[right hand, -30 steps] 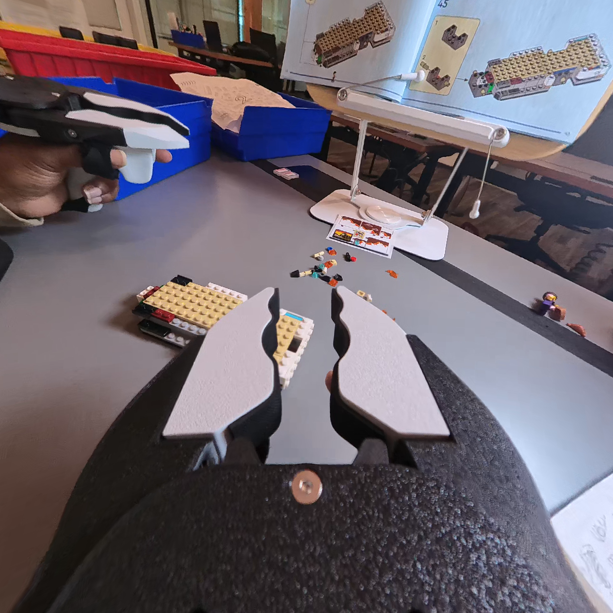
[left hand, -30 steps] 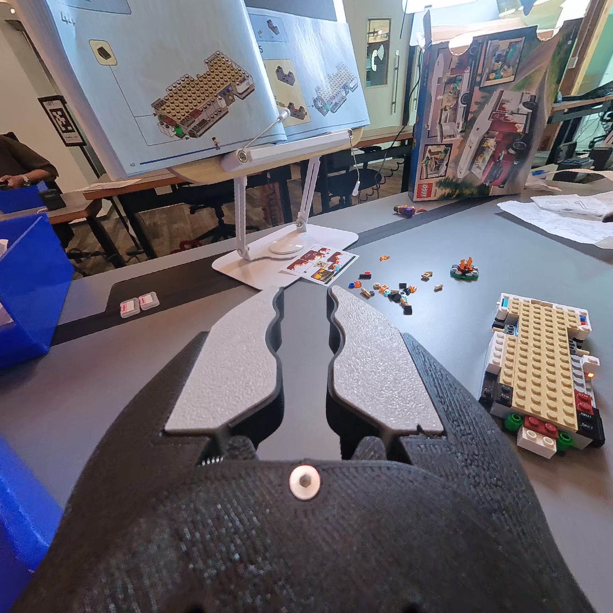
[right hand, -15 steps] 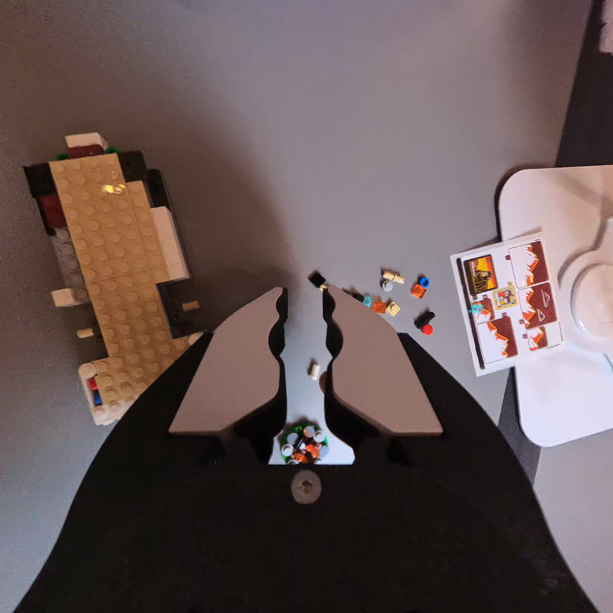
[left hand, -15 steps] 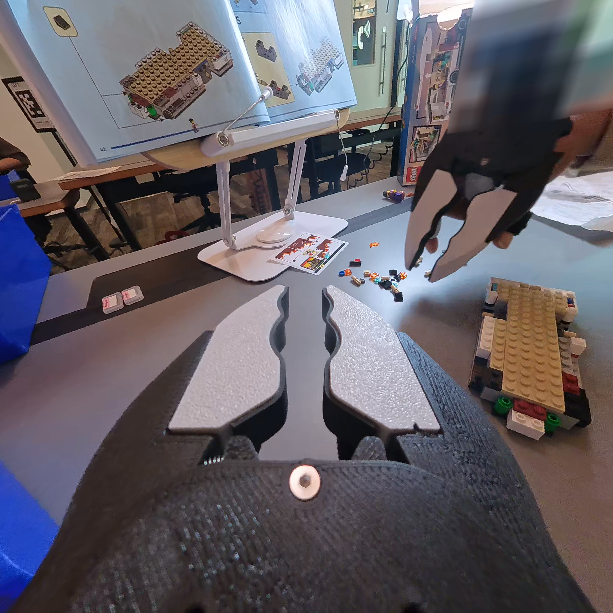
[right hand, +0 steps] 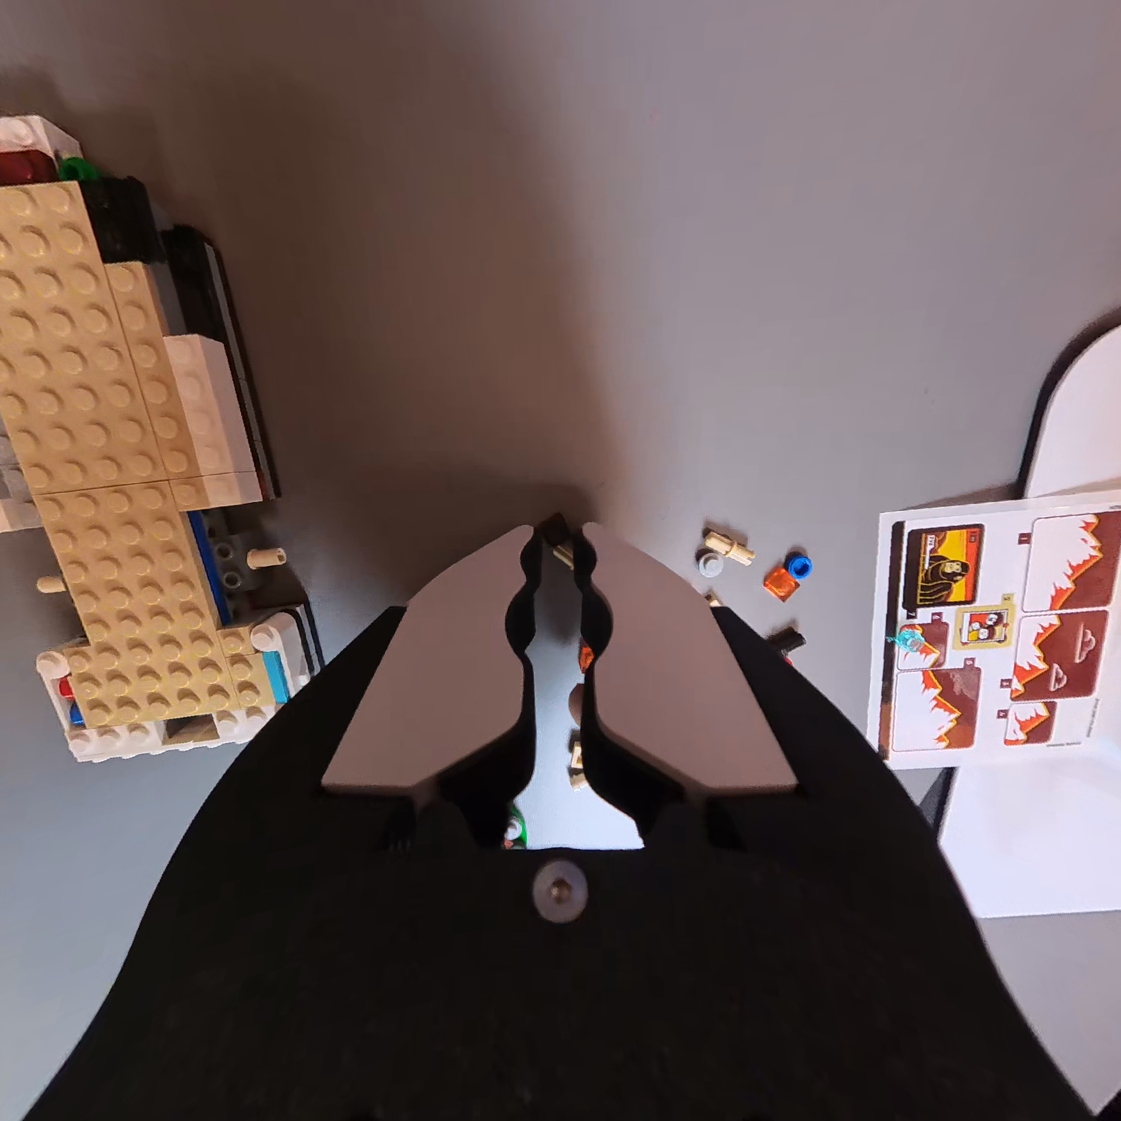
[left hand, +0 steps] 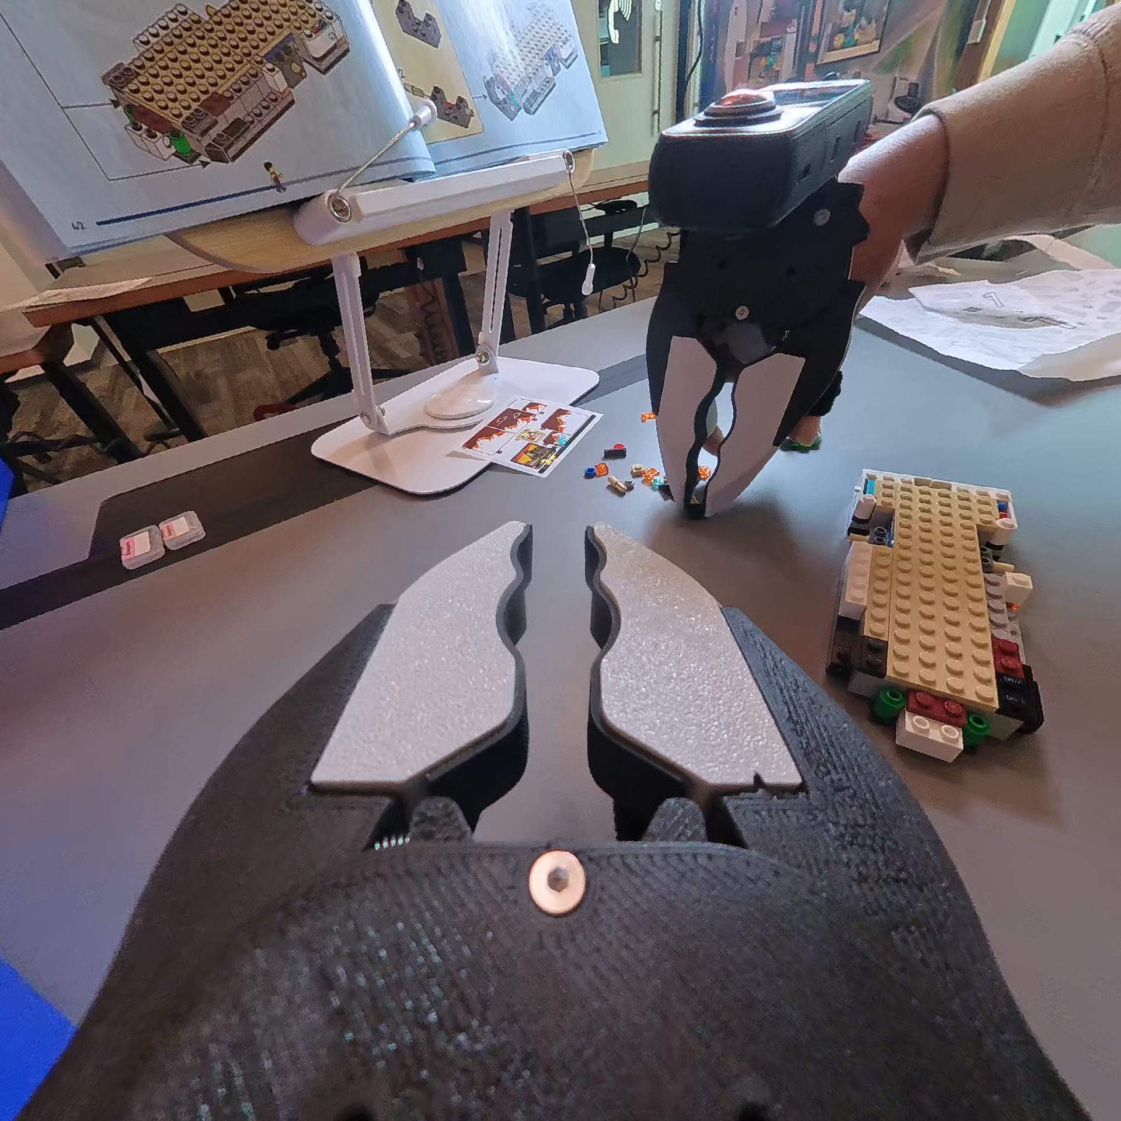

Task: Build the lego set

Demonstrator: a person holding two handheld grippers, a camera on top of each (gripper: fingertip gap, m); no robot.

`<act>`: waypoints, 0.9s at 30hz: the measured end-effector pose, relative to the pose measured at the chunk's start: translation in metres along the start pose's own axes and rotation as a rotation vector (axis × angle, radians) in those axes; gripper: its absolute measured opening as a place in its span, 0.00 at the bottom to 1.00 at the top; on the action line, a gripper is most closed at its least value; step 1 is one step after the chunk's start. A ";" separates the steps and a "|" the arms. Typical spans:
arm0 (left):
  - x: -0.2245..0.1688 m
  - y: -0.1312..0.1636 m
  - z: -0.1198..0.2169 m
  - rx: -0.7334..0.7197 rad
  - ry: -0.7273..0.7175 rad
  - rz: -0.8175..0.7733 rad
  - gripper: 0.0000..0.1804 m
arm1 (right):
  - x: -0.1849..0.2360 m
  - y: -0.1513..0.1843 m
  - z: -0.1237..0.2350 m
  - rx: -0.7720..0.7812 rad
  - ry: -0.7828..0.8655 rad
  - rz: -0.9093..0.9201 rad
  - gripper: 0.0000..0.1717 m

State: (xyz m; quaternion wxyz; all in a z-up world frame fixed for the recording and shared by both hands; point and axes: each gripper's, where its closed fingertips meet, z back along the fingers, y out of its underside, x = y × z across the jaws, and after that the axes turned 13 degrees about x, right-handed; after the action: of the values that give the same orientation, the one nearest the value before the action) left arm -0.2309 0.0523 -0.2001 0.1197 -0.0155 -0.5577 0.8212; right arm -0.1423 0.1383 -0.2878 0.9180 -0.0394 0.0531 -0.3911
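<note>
My right gripper [right hand: 558, 534] points straight down at the grey table [right hand: 606, 242], its tips closed on a small dark brick [right hand: 553, 526] that rests on the table, with a tan pin [right hand: 564, 553] just behind it. The left wrist view shows the same gripper [left hand: 697, 506], held by a hand, with its tips on the table among loose small pieces [left hand: 631, 476]. My left gripper [left hand: 558, 534] is open and empty, hovering over bare table. A tan-topped brick model [left hand: 928, 594] lies to its right, and to the left of my right gripper [right hand: 91, 424].
A sticker sheet [left hand: 528, 434] lies on the white base [left hand: 424, 449] of a stand that holds an open instruction booklet [left hand: 242, 91]. Two small white cases [left hand: 161, 537] lie at the left. White paper sheets [left hand: 1001, 321] lie at the far right. A blue bin edge [left hand: 24, 1031] shows at the bottom left.
My right gripper swung over the loose pieces, tipped downward, came down to the table and narrowed its jaws onto the dark brick. My left gripper narrowed slightly and moved a little forward.
</note>
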 end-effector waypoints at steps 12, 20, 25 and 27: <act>-0.004 0.000 -0.001 0.009 0.008 -0.024 0.08 | 0.047 -0.029 0.060 -0.133 0.061 -0.040 0.05; -0.012 -0.002 0.001 0.005 0.008 -0.075 0.07 | 0.154 -0.060 0.044 -0.127 0.025 -0.027 0.05; -0.014 -0.003 0.002 0.005 0.005 -0.095 0.06 | 0.182 -0.066 0.015 -0.072 0.013 -0.036 0.05; -0.014 -0.002 0.002 0.009 0.002 -0.104 0.06 | 0.184 -0.067 0.010 -0.060 0.010 -0.048 0.05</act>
State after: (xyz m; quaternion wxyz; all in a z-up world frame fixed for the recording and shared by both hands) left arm -0.2168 0.0485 -0.1989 0.1627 0.0131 -0.5538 0.8165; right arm -0.0622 -0.0401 -0.2822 0.9064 -0.0661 0.0685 -0.4115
